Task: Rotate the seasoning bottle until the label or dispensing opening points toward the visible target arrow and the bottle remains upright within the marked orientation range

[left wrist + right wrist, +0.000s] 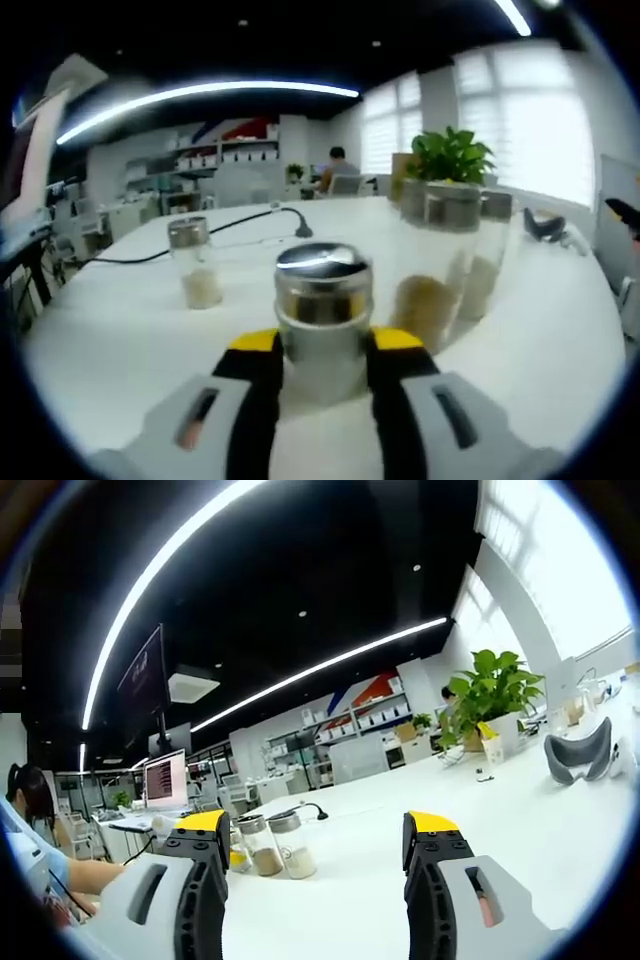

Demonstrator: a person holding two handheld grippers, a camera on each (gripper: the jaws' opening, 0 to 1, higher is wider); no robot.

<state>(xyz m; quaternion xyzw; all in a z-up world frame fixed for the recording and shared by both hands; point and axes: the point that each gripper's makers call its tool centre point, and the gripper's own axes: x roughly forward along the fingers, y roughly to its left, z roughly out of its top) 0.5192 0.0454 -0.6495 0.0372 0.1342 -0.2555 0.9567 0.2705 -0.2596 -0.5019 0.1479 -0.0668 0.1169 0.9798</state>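
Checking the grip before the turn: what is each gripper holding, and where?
The left gripper clamps the seasoning bottle by its glass body, below the cap. The right gripper is open, empty.

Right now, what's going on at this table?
A person is working with two handheld grippers at a white table. The left gripper has its fingers on either side of a metal-capped seasoning bottle, which stands upright; it looks gripped. More bottles stand just to its right and one bottle farther left. The right gripper is open, holding nothing, hovering above the table. No target arrow is visible, so alignment can't be judged.
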